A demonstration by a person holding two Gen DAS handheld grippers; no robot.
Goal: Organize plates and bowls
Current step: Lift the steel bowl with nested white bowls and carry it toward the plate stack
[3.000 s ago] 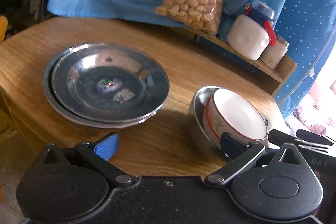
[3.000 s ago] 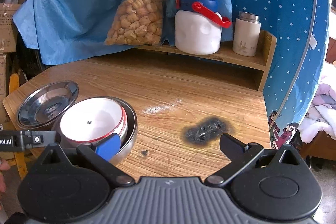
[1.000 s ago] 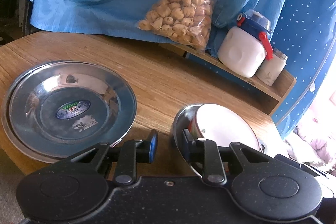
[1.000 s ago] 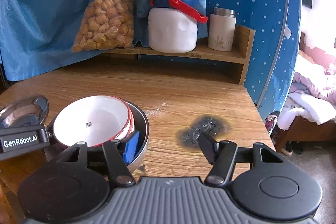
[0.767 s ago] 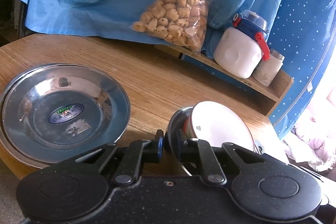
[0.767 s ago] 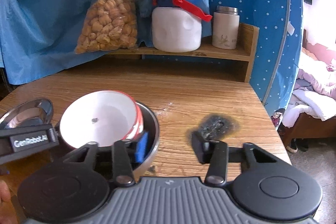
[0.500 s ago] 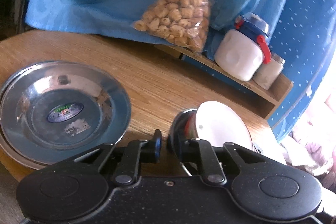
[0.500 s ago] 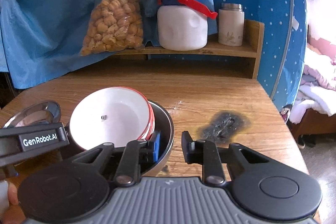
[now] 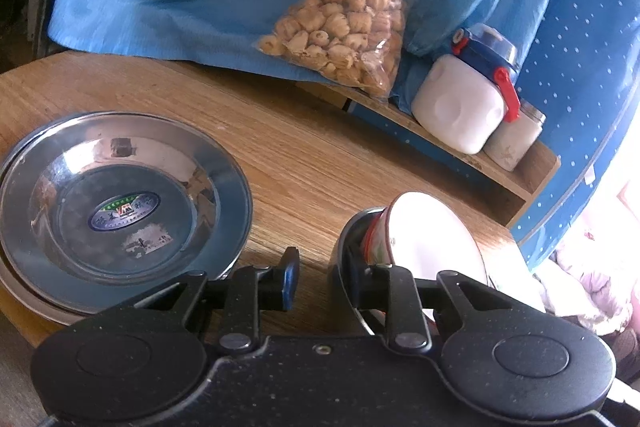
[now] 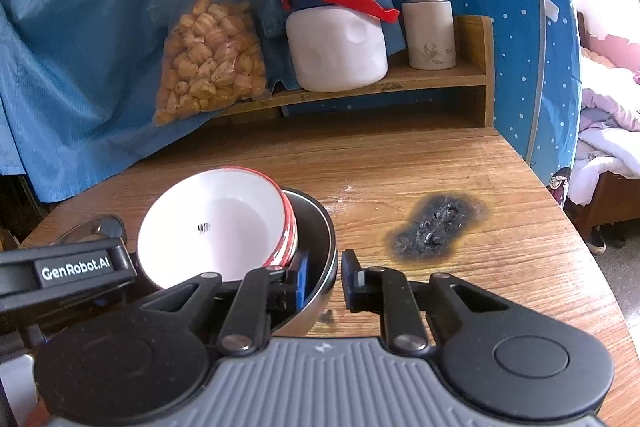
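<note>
Far left of the bench [image 9: 320, 155]: steel plates [image 9: 120, 203], nested one on another, lying flat and untouched, in the same spot as a second ago.

Centre: steel bowl [image 10: 320, 247] with the white red-rimmed bowl [image 10: 216, 227] sitting tilted inside it, just right of the plates and apart from them.

Left gripper [image 9: 320, 277]: fingers straddle the steel bowl's near-left rim, blue pad outside, the other finger inside. Gap narrow; the left pad stands a little off the wall, so firm clamping cannot be told.

Right gripper [image 10: 322, 281]: this is the change. A second ago its fingers stood wide, one over the burnt patch [image 10: 436, 227]; its jaws have just been closing, and now they bracket the steel bowl's right rim, blue pad inside, black finger outside. Contact looks close but not certain.

Judgement: both grippers now sit on opposite sides of one rim, readying a two-handed lift of the bowl pair. The tilted white bowl may slide if the lift is uneven.
</note>
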